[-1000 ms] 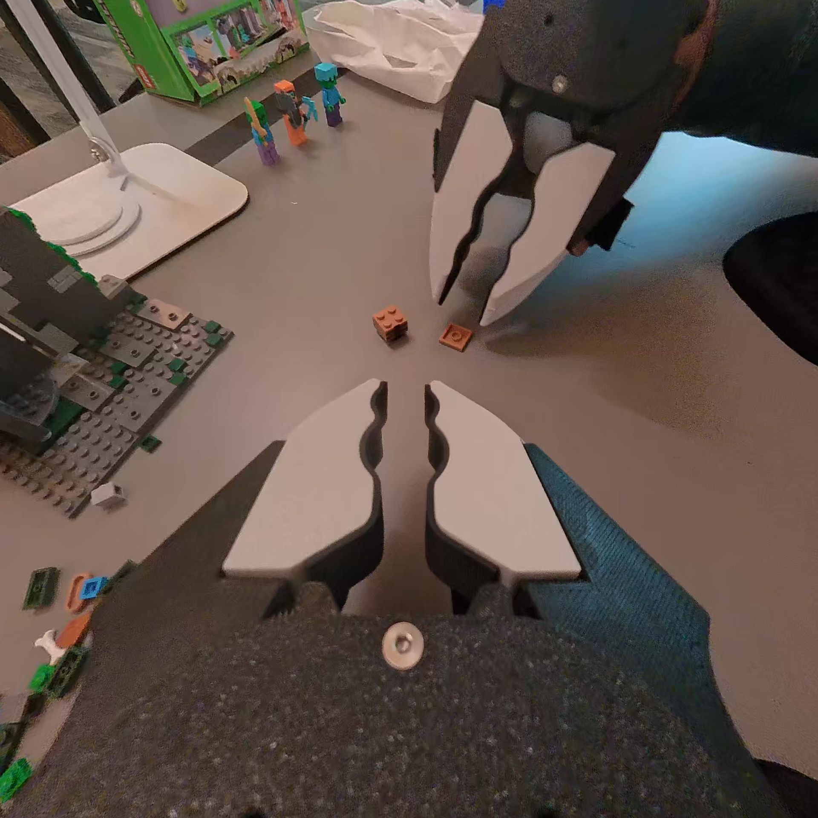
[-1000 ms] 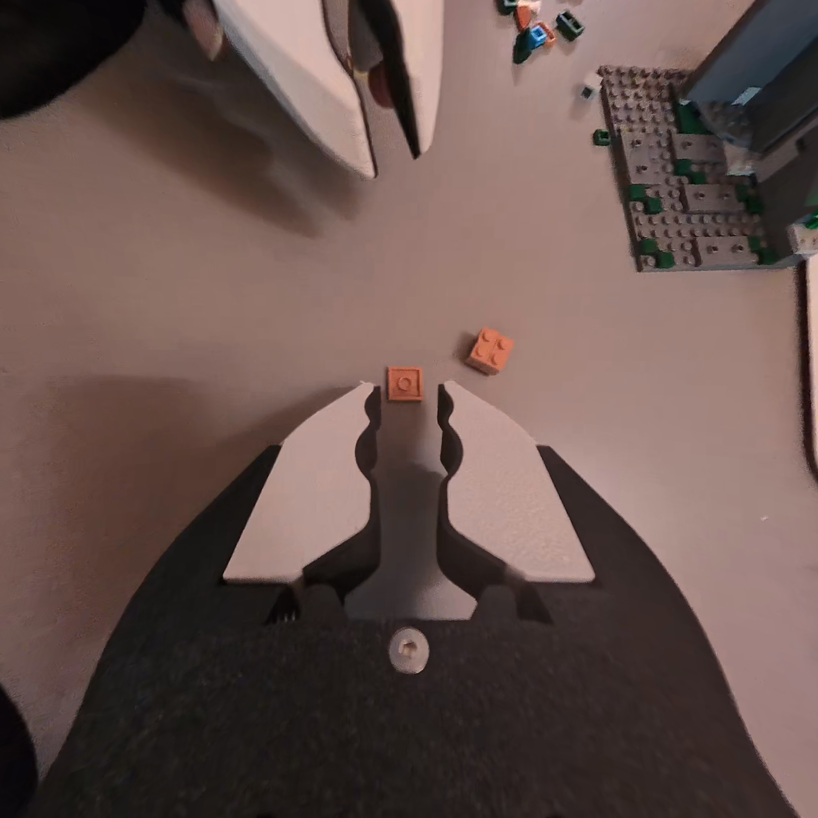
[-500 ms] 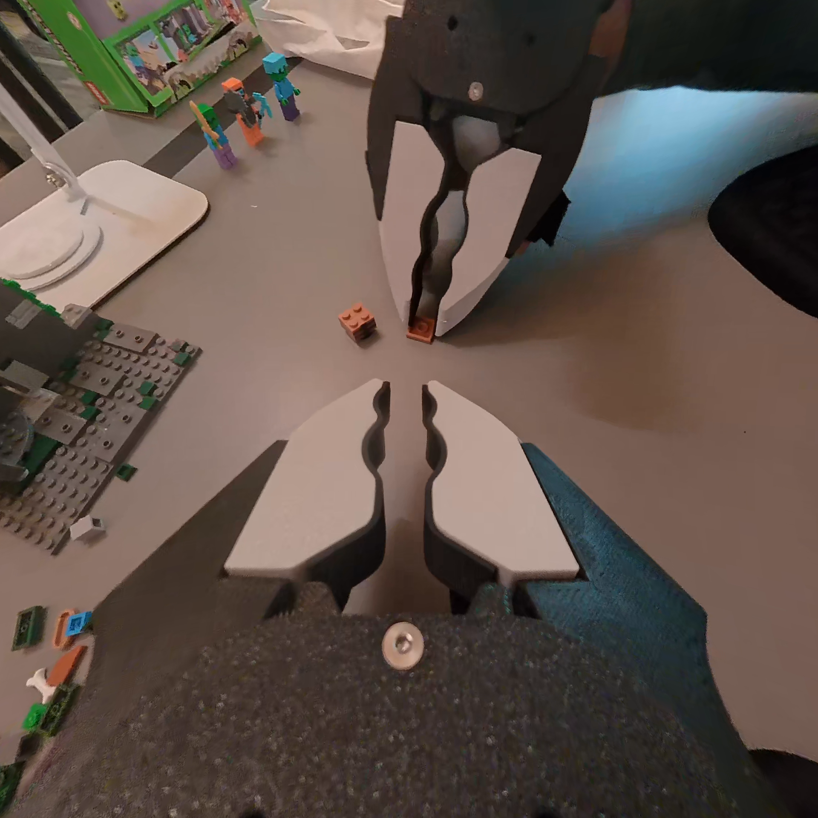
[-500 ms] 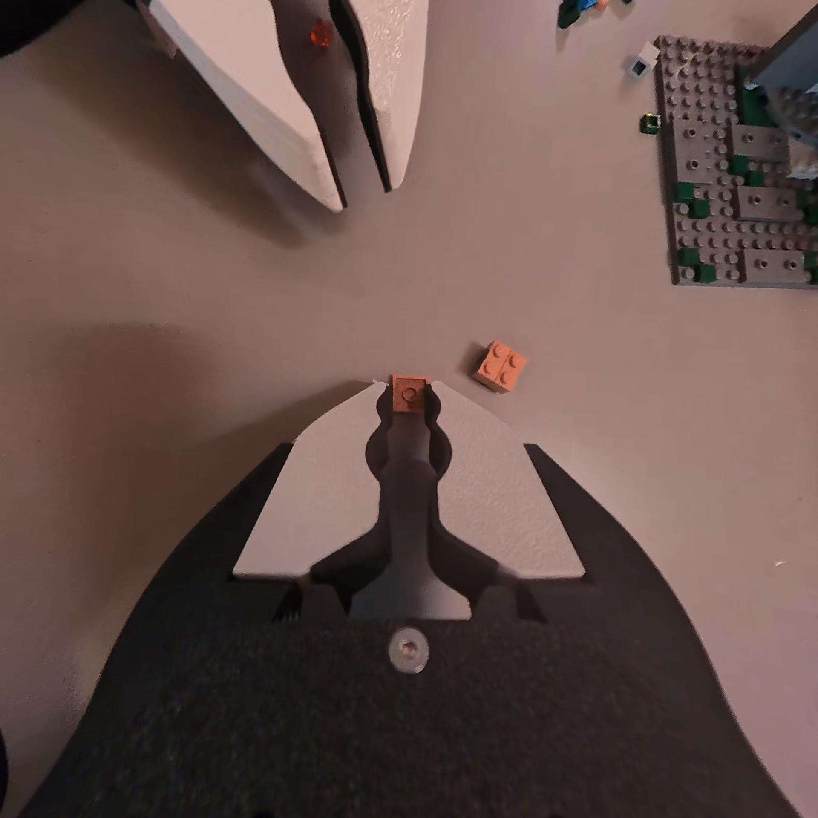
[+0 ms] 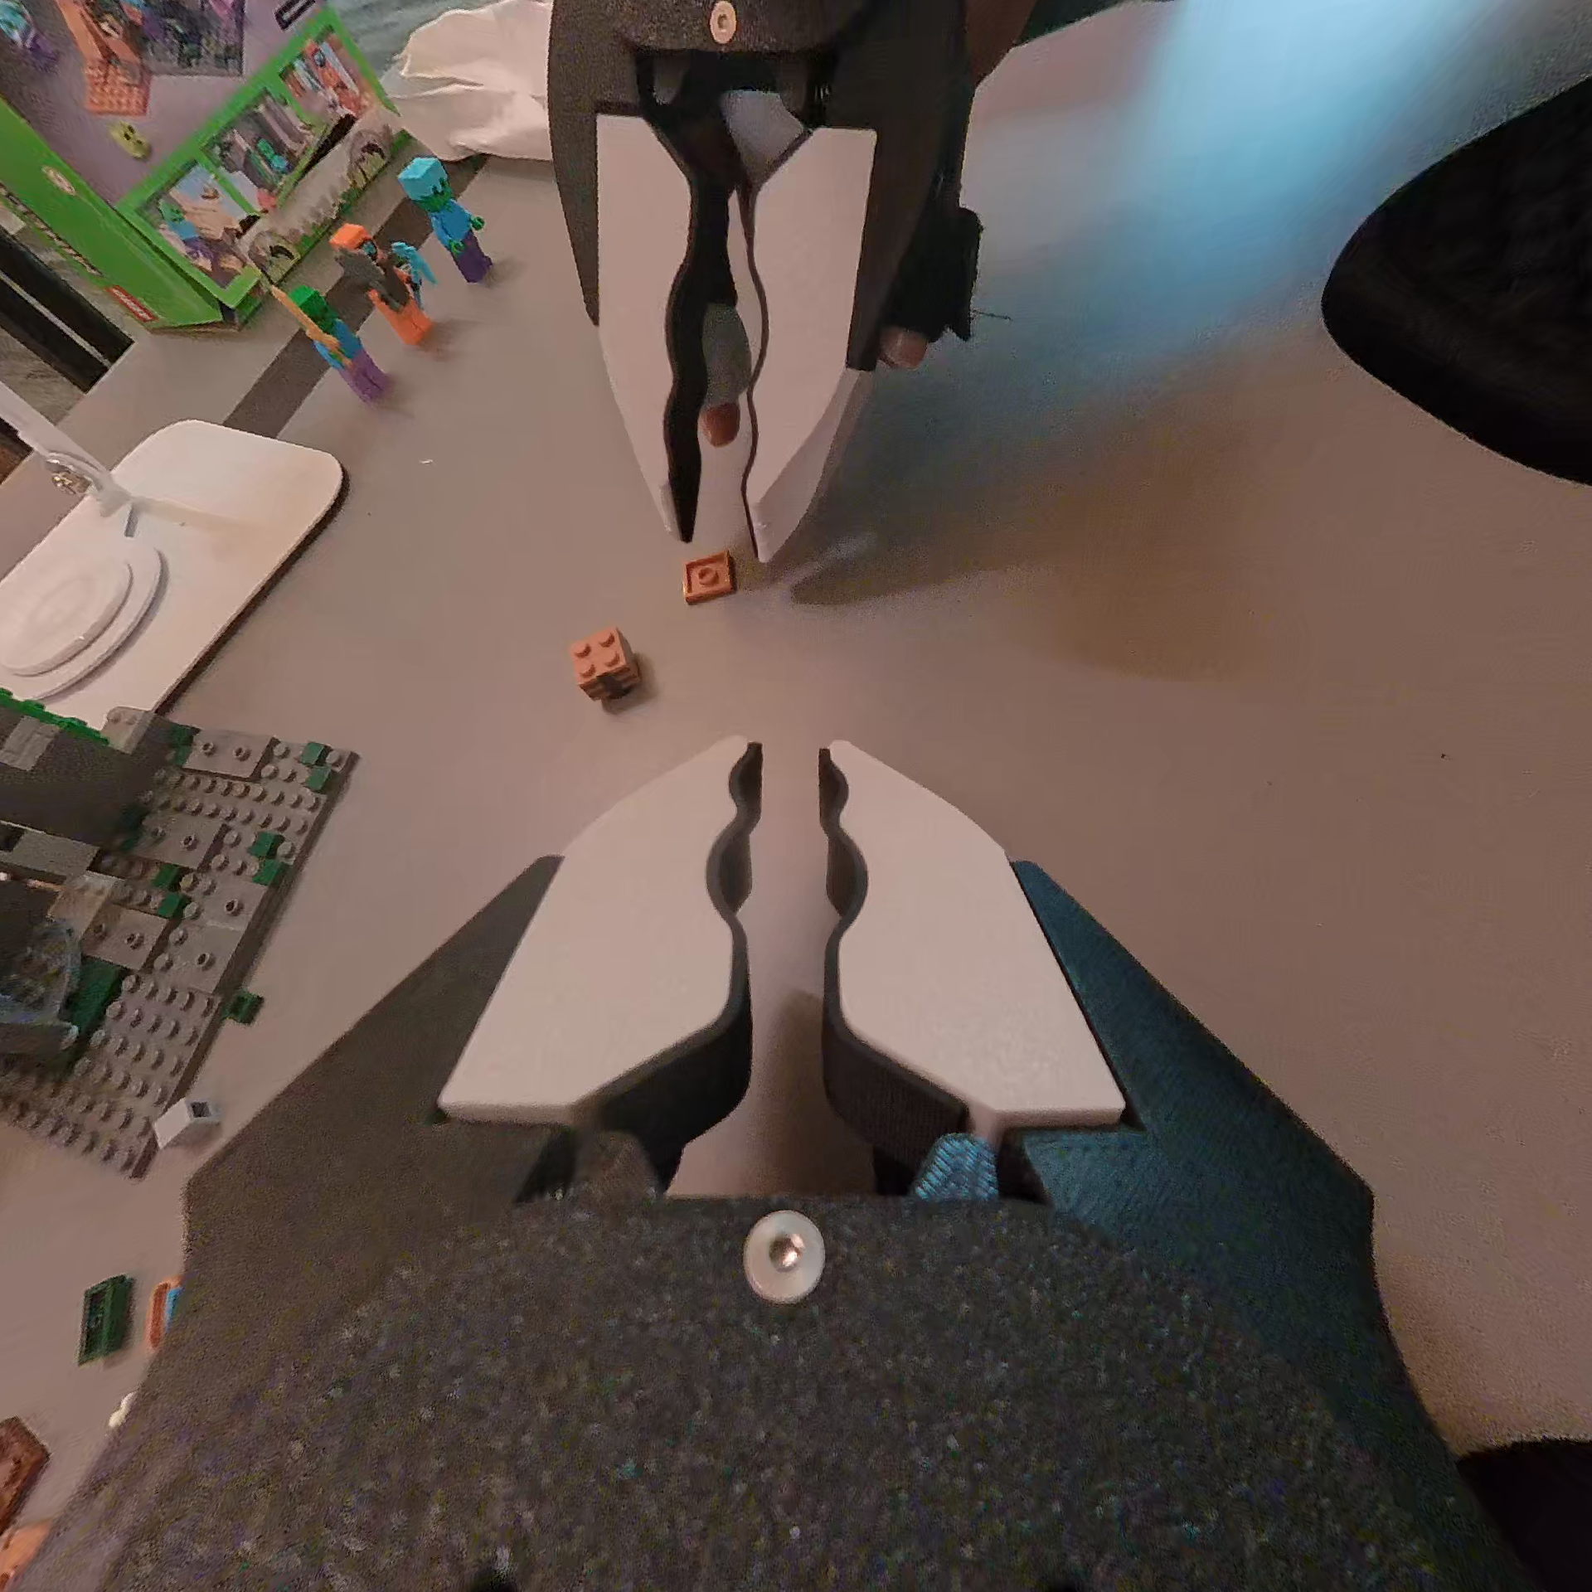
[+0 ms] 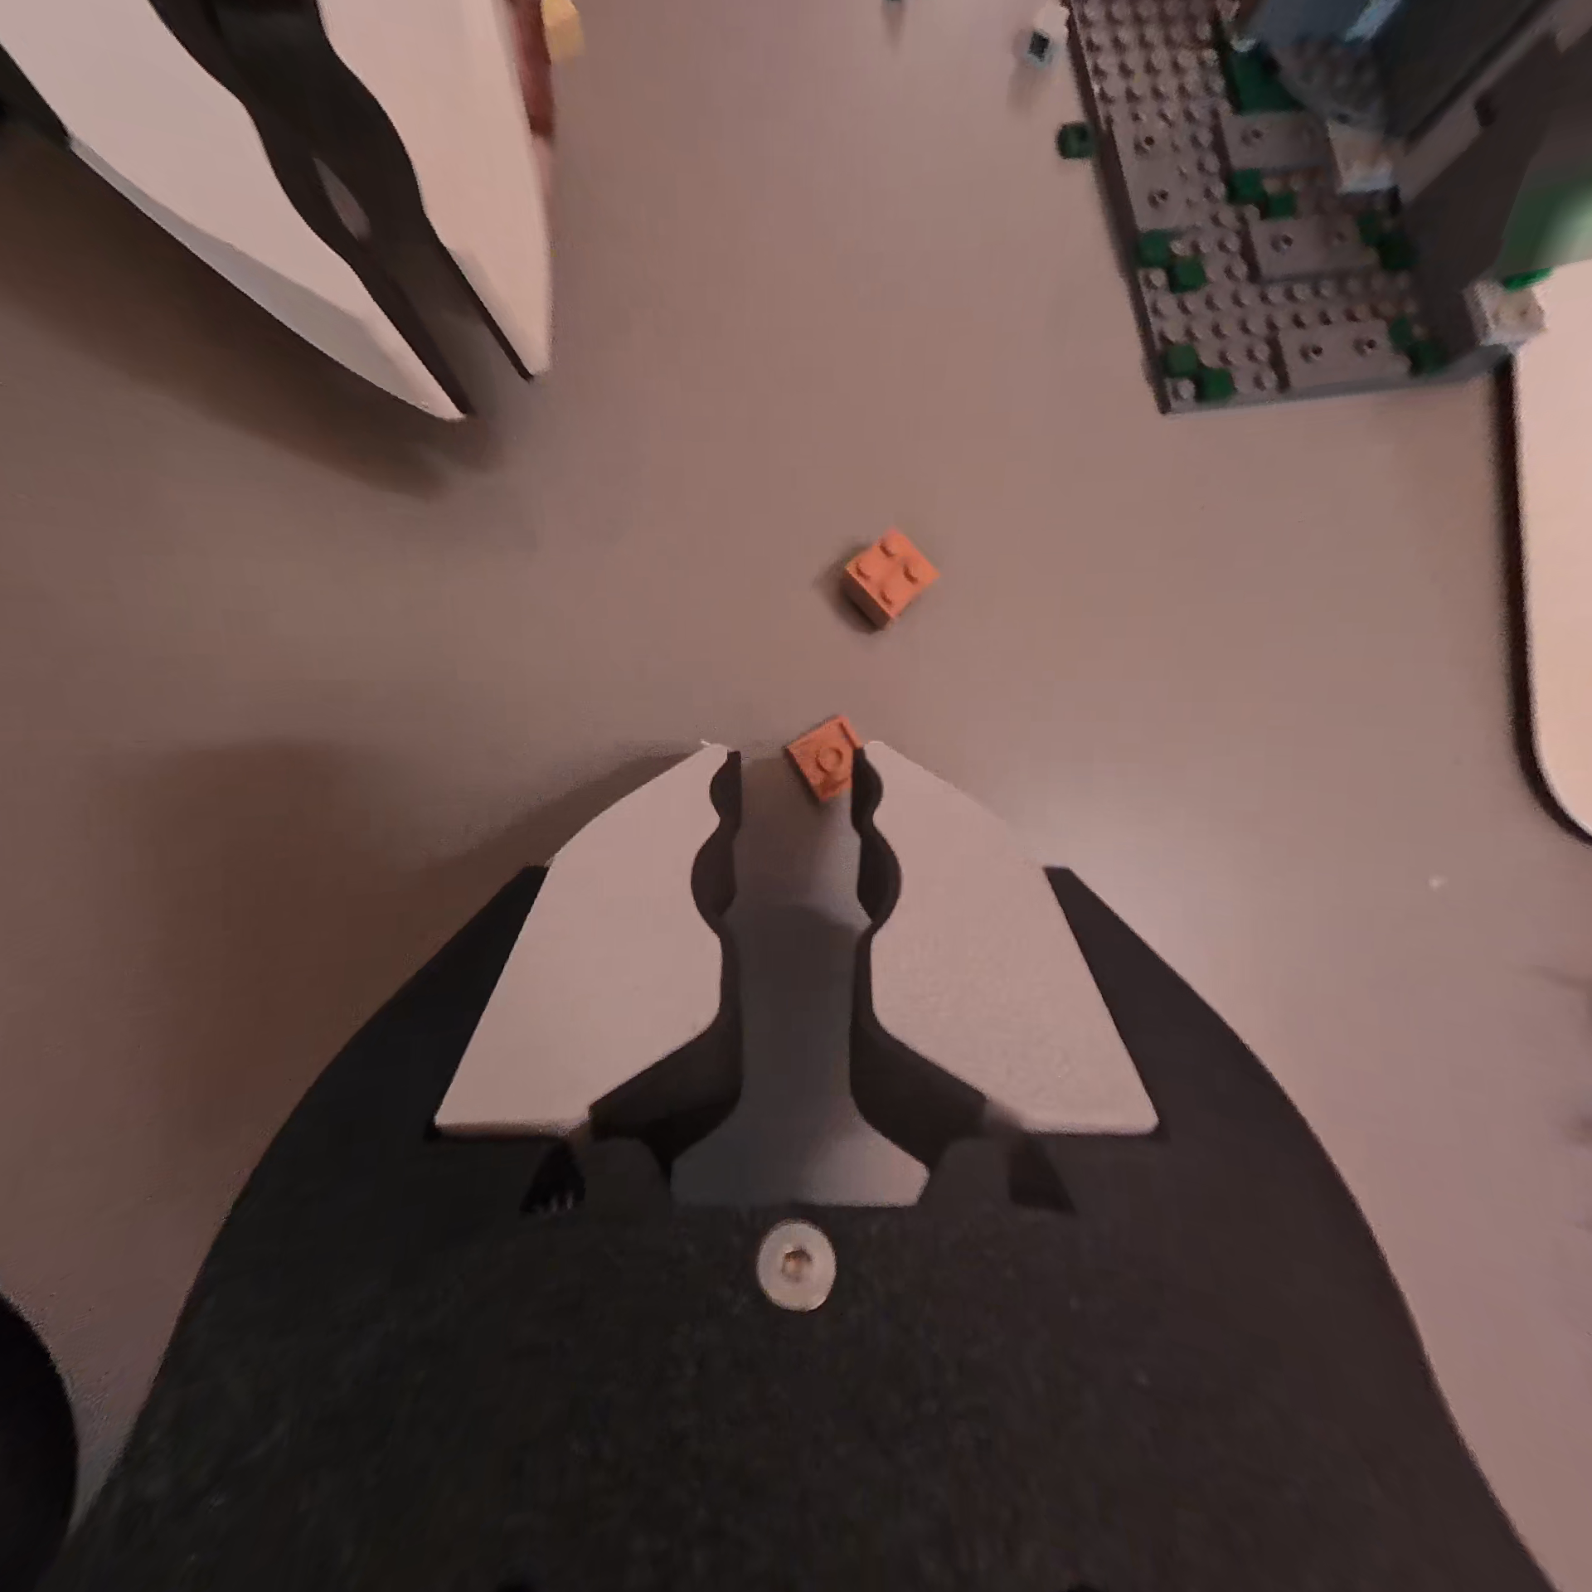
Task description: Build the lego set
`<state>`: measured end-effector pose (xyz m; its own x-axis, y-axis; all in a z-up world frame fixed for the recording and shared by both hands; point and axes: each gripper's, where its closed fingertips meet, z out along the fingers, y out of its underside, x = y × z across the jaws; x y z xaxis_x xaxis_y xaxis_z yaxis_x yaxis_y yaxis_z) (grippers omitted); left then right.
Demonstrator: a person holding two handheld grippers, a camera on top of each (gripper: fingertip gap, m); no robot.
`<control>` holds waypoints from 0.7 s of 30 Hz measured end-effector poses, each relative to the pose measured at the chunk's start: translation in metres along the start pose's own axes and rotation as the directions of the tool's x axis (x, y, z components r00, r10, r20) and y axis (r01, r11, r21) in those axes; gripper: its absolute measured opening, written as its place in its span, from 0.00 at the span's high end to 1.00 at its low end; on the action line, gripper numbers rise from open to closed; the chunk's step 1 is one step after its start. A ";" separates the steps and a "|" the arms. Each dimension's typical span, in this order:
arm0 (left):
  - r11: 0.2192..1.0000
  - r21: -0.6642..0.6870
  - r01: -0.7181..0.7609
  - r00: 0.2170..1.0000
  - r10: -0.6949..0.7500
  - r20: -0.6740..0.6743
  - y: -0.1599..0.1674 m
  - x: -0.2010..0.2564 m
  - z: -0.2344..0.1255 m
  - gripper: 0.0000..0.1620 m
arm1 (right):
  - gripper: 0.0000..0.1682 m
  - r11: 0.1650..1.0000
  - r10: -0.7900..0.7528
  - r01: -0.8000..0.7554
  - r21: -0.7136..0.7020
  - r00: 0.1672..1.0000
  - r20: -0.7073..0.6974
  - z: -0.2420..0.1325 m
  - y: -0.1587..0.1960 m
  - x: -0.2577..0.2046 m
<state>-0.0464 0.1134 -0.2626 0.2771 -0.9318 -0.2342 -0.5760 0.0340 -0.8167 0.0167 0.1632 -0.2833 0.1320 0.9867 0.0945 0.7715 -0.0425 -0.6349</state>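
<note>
A flat orange tile [image 5: 709,577] lies on the grey table just in front of my right gripper's [image 5: 724,543] tips. In the right wrist view the tile [image 6: 825,758] sits turned, between the tips and against the right finger, not clamped. My right gripper [image 6: 794,754] is open. An orange 2x2 brick stack [image 5: 606,668] stands a little beyond it toward the left gripper and also shows in the right wrist view [image 6: 887,577]. My left gripper [image 5: 788,758] is slightly open and empty, short of the brick; it also shows in the right wrist view [image 6: 495,392].
The grey baseplate build [image 5: 198,904] with dark walls stands at left; it also shows in the right wrist view [image 6: 1206,327]. Three minifigures [image 5: 388,284], a green box [image 5: 172,172], a white stand base [image 5: 155,534] and a white bag [image 5: 482,86] lie beyond. Loose pieces [image 5: 103,1318] lie near left. There is about 9 centimetres between the tips of the two grippers. From the right gripper's tips to the orange 2x2 brick stack [image 5: 606,668] is close to 5 centimetres.
My right gripper was shut on the tile half a second ago and has opened; the tile now lies turned on the table. The left gripper has drawn back a little.
</note>
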 end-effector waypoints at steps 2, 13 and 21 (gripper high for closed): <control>1.000 -0.004 -0.001 1.000 0.001 0.002 0.001 0.000 0.000 0.93 | 0.85 1.000 0.013 -0.013 -0.017 1.000 -0.004 0.002 0.004 0.003; 1.000 0.004 -0.006 1.000 0.006 0.002 0.000 0.001 0.001 0.93 | 0.91 0.996 0.004 0.017 -0.091 0.974 0.226 0.011 0.003 -0.003; 0.965 0.166 -0.201 0.980 0.196 0.045 -0.033 0.016 -0.009 0.91 | 0.91 0.973 0.112 -0.203 0.113 0.835 0.539 -0.008 -0.047 -0.069</control>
<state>-0.0294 0.0940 -0.2345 0.1929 -0.8900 -0.4132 -0.4842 0.2800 -0.8290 -0.0233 0.0958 -0.2538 -0.1392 0.9035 -0.4054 0.6532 -0.2239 -0.7233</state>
